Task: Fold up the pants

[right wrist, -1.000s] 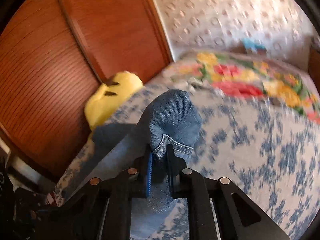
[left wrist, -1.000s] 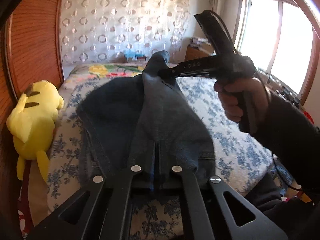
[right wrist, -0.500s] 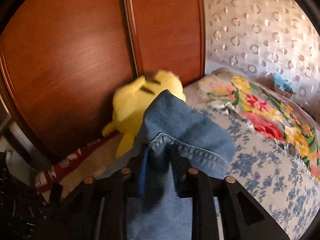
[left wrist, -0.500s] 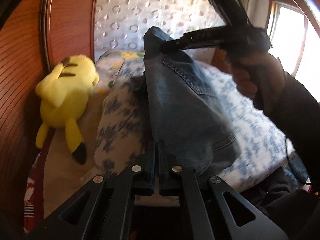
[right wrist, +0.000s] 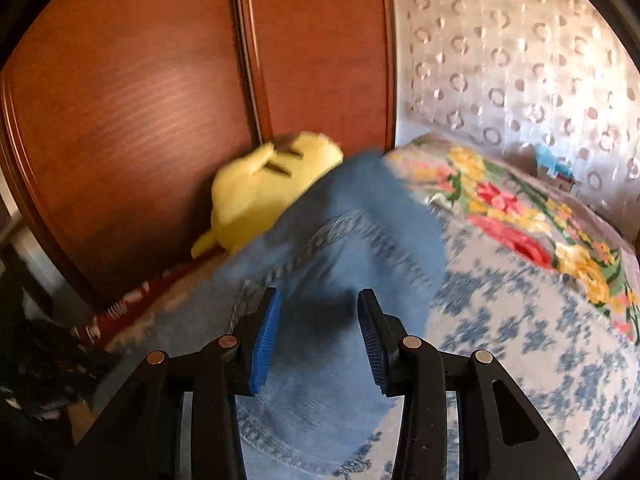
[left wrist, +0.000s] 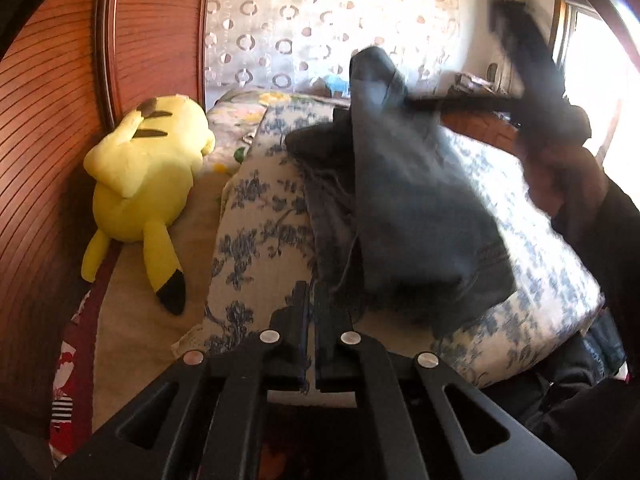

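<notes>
Blue jeans (left wrist: 416, 200) draped on the bed (right wrist: 520, 340) near its left edge, left gripper (left wrist: 311, 300) pressed together pinching the near denim edge, right gripper (right wrist: 320, 320) opening (fabric between, pads clear), yellow plush toy (left wrist: 144, 184) far left.

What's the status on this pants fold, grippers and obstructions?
Left gripper shut, pinching the jeans. Right gripper opening, pads off the denim between them. Yellow plush toy lies beside the bed, clear of the fold.

Home bedroom: bed (right wrist: 520, 320), wardrobe (right wrist: 140, 100).
</notes>
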`<state>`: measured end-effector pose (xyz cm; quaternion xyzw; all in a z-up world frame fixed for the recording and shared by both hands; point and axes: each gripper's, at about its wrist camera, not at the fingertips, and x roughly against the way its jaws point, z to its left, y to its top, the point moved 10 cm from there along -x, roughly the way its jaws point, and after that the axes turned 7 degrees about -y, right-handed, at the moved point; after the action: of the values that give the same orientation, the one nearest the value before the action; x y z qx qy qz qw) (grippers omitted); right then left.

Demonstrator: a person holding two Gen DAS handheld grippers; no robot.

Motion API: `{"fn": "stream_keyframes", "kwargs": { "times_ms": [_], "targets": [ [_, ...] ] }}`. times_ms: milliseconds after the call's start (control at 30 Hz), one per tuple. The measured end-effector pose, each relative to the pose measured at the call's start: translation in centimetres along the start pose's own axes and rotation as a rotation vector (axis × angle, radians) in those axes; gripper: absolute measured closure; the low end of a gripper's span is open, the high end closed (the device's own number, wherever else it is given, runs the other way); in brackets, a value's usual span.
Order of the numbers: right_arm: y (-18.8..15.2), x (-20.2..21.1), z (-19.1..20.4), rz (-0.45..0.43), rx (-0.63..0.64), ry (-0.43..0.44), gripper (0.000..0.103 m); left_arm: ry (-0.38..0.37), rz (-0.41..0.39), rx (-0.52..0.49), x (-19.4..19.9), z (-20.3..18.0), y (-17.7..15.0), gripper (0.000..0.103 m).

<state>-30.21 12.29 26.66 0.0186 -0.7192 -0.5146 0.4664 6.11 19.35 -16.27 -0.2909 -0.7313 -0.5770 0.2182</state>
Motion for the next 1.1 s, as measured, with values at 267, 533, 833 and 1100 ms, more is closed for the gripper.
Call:
{"fn": "stream_keyframes", "kwargs": {
  "times_ms": [267,533,833,1100],
  "targets": [
    [0.5,-5.8,1.8,0.083,-0.004,0.072,0.062,-0.021,-0.063,-0.021,0.4,-1.2,4.1,0.057],
    [1.1,-3.4,-1.1,0.045,-0.033,0.075,0.061,-0.035,0.024,-0.006,-4.9,-2.5,5.2,0.057],
    [1.8,-2.1,-6.9,0.000,-0.056,-0.019,0.037,0.008,0.084,0.041,-7.1,-0.8,4.3,0.056],
    [1.2,-6.3,-7.0,0.084,-0.080,0.050,0.035,-0.009,0.089,0.073,-7.7,-0.6,3.9,0.056]
  ]
}}
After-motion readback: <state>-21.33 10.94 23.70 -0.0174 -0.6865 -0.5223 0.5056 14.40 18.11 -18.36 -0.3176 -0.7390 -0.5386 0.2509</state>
